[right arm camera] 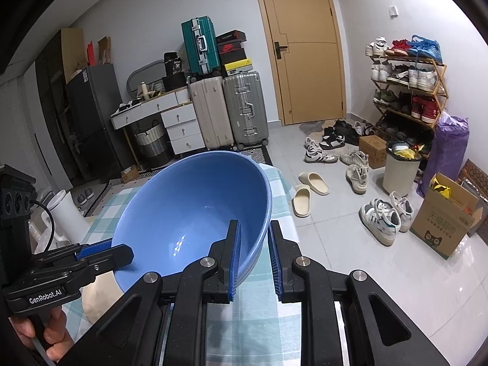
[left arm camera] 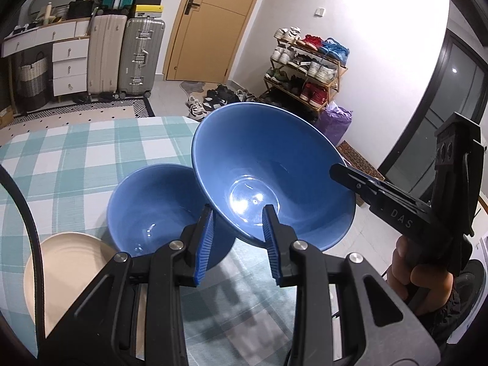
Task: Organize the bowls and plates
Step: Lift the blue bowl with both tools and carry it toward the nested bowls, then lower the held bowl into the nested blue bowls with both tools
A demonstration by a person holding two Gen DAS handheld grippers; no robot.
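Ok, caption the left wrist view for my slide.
Both grippers lift a tilted blue bowl above a second blue bowl.

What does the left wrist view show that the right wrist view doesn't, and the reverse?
Left wrist only: a second blue bowl standing on the checked cloth, with a cream plate beside it.

Right wrist only: a white bin, a cardboard box and slippers on the floor.

Both: the lifted, tilted bowl, held at opposite rims by the left gripper and the right gripper, plus the door.
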